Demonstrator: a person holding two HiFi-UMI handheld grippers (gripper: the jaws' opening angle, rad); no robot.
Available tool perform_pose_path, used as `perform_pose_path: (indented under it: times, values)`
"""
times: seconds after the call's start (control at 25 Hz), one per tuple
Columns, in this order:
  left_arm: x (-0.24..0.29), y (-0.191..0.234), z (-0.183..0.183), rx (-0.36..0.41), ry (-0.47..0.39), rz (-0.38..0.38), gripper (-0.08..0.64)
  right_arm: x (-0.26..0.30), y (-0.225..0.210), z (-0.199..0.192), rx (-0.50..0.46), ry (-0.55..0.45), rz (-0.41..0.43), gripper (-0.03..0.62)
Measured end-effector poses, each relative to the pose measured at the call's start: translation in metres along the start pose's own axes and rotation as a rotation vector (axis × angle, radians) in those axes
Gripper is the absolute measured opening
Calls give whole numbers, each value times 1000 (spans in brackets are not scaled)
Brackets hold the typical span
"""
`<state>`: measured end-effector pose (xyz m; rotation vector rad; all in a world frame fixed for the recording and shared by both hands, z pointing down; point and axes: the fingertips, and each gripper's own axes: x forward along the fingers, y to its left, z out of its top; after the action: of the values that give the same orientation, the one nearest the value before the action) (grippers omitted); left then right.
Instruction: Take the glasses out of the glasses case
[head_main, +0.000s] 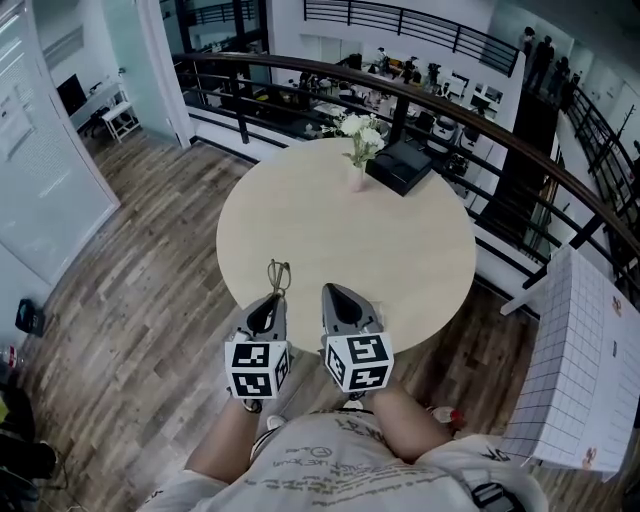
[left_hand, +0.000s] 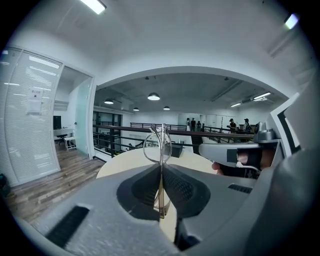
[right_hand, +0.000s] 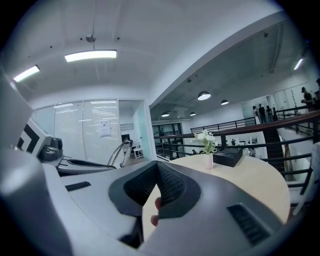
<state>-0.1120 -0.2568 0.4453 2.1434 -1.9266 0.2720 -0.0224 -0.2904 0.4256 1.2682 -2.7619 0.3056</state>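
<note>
You have the glasses (head_main: 278, 275) out already: your left gripper (head_main: 271, 303) pinches them over the near edge of the table (head_main: 320, 230). The case (head_main: 400, 165) sits far right by the flowers (head_main: 360, 135), seemingly open, but you cannot see inside it. Your right gripper (head_main: 335, 295) is pressed together and empty. Little seems left beyond setting the glasses down.

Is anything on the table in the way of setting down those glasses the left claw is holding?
Nothing visible is. The left gripper holds the glasses over the table's near edge, and the tabletop just ahead is bare. The flower vase and black case stand together at the far edge, well clear.
</note>
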Motion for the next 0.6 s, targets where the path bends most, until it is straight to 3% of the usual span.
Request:
perform_pose_path:
  times: [0.6]
  values:
    - [10, 2, 0, 4, 7, -74, 26, 4, 1, 4, 6, -8, -36, 9]
